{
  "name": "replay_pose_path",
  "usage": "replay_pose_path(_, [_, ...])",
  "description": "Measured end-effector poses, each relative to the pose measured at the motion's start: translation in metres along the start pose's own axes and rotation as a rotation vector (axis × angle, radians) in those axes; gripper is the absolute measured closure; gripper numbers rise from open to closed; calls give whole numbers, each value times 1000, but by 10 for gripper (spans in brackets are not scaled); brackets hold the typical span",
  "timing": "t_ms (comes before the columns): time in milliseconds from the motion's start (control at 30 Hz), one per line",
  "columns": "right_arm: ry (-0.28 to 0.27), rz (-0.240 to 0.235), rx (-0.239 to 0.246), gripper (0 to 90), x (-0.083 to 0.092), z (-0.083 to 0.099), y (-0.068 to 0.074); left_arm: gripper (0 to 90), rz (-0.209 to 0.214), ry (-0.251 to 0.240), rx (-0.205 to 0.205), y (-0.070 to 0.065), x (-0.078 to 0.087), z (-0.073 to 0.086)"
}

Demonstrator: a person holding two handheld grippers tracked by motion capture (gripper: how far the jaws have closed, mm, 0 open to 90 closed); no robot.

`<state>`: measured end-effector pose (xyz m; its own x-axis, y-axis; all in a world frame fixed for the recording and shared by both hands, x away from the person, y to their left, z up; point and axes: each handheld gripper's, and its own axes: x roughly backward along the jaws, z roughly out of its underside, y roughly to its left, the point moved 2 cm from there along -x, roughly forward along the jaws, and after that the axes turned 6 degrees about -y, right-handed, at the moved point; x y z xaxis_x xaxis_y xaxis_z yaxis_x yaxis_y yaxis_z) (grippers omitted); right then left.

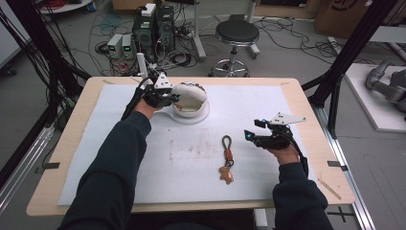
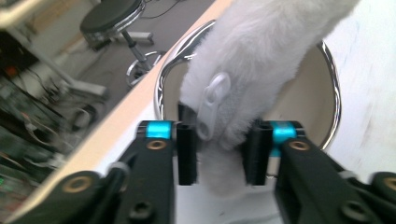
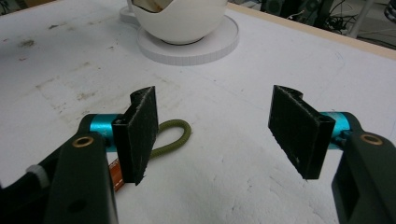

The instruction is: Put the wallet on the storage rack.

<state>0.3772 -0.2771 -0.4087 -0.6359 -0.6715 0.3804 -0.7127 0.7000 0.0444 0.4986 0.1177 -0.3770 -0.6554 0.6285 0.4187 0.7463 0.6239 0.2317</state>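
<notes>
Now left gripper (image 2: 219, 151) at the bowl (image 1: 190, 100), far side of table, jaws pinching a white fluffy pouch (image 2: 261, 60) w/ zipper over it; right gripper (image 3: 219, 135) spread wide, empty, beside keychain (image 1: 227, 160) mid-table

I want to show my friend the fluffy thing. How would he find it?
Start at the white mat on the table and go to its far edge, where a white round holder sits on a flat disc. The fluffy white pouch sticks out of it, between the left gripper pads. Nothing else there is furry, and it has a white zipper pull.
</notes>
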Motion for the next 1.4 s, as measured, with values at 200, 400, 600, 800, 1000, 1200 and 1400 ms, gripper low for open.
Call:
replay_pose_path(200, [-1, 1, 1, 338, 1, 0, 0, 589, 53, -113, 237, 8, 8, 17])
replay_pose_path(400, [6, 0, 8, 338, -1, 0, 1, 757, 26, -143, 124, 5, 15, 11])
replay_pose_path(600, [10, -2, 0, 336, -1, 1, 1, 789, -93, -28, -61, -11, 5, 3])
replay_pose_path(800, [7, -5, -6, 335, -1, 1, 0, 743, -74, -20, 62, -5, 0, 5])
replay_pose_path(1000, [-2, 2, -11, 329, 1, 1, -2, 465, -9, -86, 263, -3, 7, 18])
replay_pose_path(1200, [-7, 29, -18, 301, 5, 1, -5, 296, 29, -232, 399, -11, 36, 25])
replay_pose_path(1400, [-7, 49, -16, 276, 8, 0, -6, 212, 15, -280, 435, -24, 63, 39])
